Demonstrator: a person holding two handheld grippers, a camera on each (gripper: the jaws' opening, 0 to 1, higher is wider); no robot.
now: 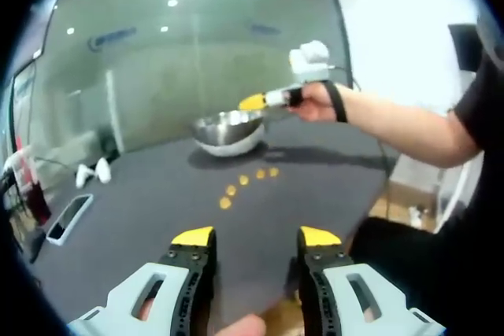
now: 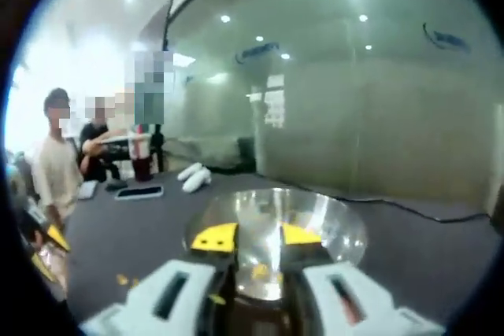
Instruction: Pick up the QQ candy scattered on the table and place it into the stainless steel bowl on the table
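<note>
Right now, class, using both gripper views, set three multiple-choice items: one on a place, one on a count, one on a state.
1. Where is the right gripper?
A. Over the stainless steel bowl
B. Beside the phone
C. Under the table

2. How many QQ candies lie in a row on the table in the left gripper view?
A. One
B. Five
C. Ten

3. How do the left gripper's jaws stand?
A. Shut on a candy
B. Apart, holding nothing
C. Shut on the bowl

Key: 1 A, its yellow tips hang above the bowl rim. 2 B, five yellow pieces show. 3 B, bare table shows between them.
</note>
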